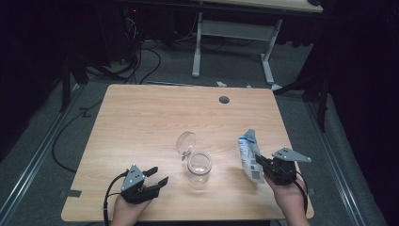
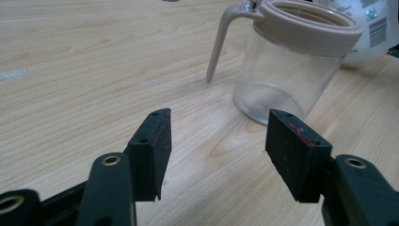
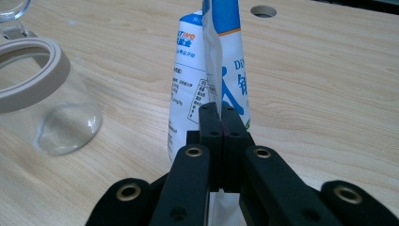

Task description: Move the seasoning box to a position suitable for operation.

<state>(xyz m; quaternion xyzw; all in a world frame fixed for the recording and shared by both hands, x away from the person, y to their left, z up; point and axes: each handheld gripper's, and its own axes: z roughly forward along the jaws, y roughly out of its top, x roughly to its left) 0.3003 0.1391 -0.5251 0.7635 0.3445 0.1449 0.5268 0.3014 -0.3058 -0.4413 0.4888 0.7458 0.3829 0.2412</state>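
A clear glass jar [image 1: 199,166] with a beige rim stands open near the table's front middle, its hinged lid [image 1: 185,142] swung back behind it. My left gripper [image 1: 157,176] rests open at the front left, pointing toward the jar [image 2: 287,61], with nothing between its pads. My right gripper [image 1: 260,161] is shut on the side seam of a white and blue pouch [image 1: 249,155], held upright to the right of the jar. In the right gripper view the pouch [image 3: 207,80] rises from the closed jaws, with the jar [image 3: 42,94] at the left.
The wooden table [image 1: 141,117] has a round cable hole [image 1: 224,100] near its far edge. Beyond the table stand the white legs of another desk [image 1: 197,47] and cables on the floor [image 1: 136,61].
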